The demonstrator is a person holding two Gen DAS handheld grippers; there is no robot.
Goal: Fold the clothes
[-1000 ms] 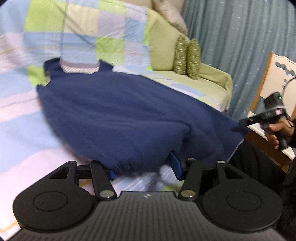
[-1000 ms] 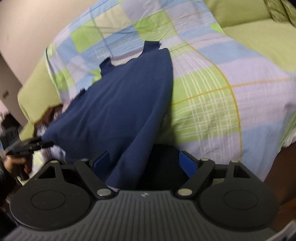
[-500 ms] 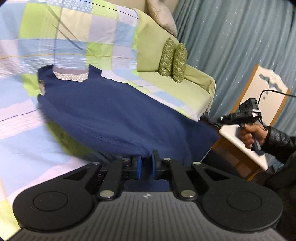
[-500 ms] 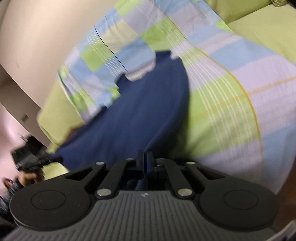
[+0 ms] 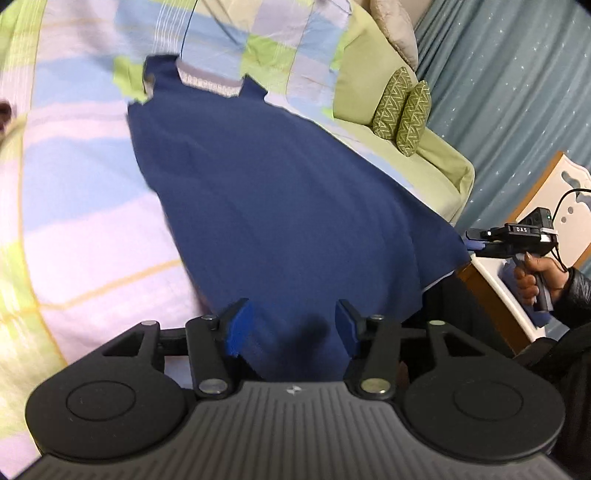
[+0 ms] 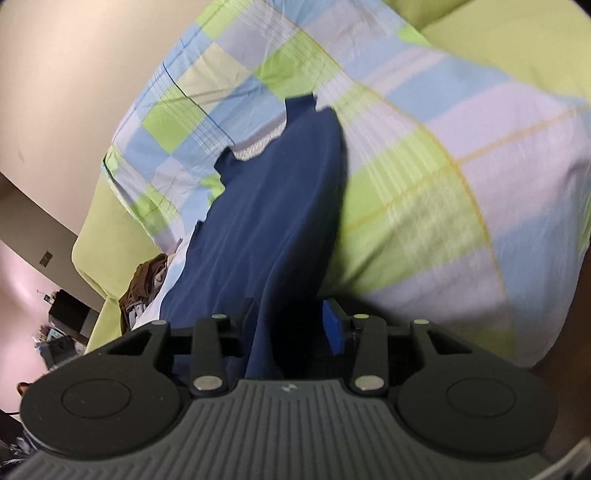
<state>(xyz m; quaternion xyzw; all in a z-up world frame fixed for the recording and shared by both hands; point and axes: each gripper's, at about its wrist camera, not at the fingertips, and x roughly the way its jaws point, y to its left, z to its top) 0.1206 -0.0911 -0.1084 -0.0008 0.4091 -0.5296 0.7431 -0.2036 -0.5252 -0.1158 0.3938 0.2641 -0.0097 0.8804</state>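
A navy sleeveless garment with a grey-white neck trim lies spread on the checked bedspread, neck at the far end. My left gripper is open, its blue pads on either side of the hem, which lies loose between them. My right gripper is open too, with the garment's other hem corner draped between its fingers. In the left wrist view the right gripper shows at the garment's right corner, held by a hand.
Two green patterned cushions and a beige pillow sit on the green sofa edge at right. A white chair and teal curtain stand beyond. A brown cloth heap lies at the bed's left.
Half a second ago both grippers were shut on the hem and had lifted it. Now both have opened and the garment has dropped flatter onto the bedspread.
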